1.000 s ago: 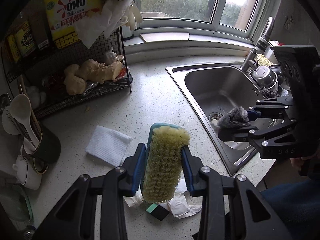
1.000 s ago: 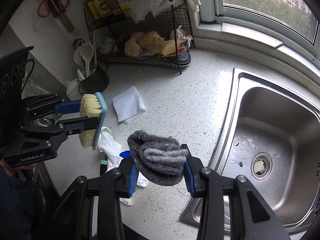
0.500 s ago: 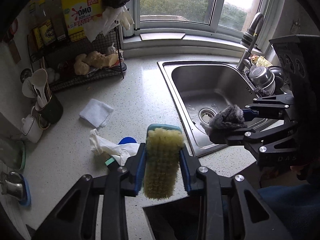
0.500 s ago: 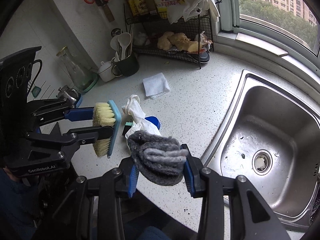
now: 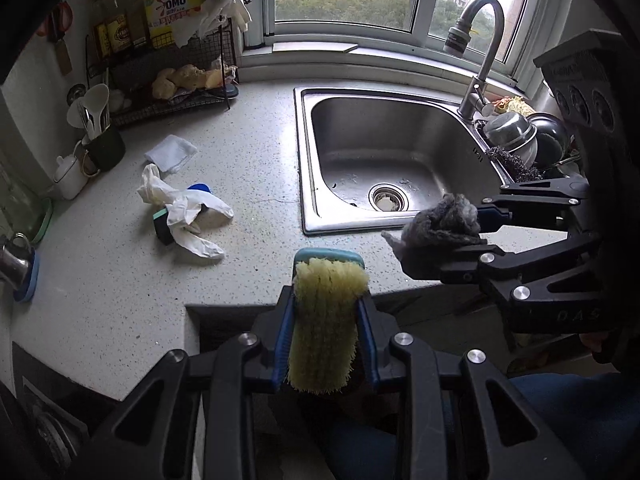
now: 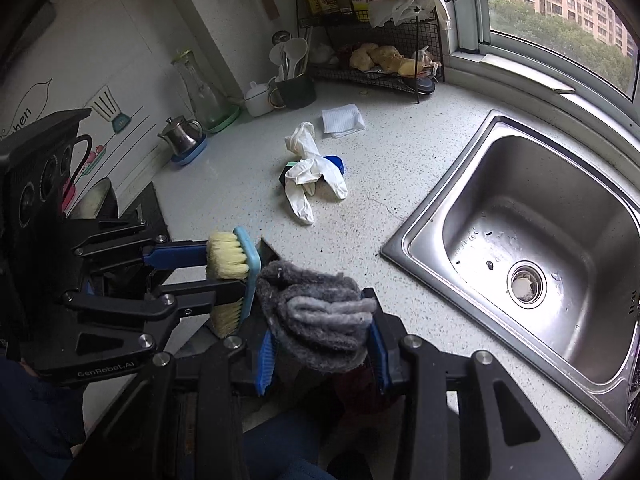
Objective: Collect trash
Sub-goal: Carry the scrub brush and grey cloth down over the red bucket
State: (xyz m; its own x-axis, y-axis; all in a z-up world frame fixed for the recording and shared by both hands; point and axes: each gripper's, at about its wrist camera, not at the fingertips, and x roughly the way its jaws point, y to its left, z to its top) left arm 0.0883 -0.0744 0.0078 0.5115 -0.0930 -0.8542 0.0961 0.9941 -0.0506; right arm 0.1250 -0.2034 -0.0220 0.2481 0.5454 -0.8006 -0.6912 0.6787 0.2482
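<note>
Indoors, speckled counter (image 5: 248, 128); left claw (image 5: 326, 316) grips brush (image 5: 324, 320), right claw (image 6: 320, 344) rag (image 6: 316, 316).

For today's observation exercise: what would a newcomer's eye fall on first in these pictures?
Up front, the left gripper clamps a yellow-bristled scrub brush, and the right gripper clamps a wadded grey rag, both off the counter's front edge. Behind them a crumpled white glove sprawls on the speckled counter, left of the steel sink.
</note>
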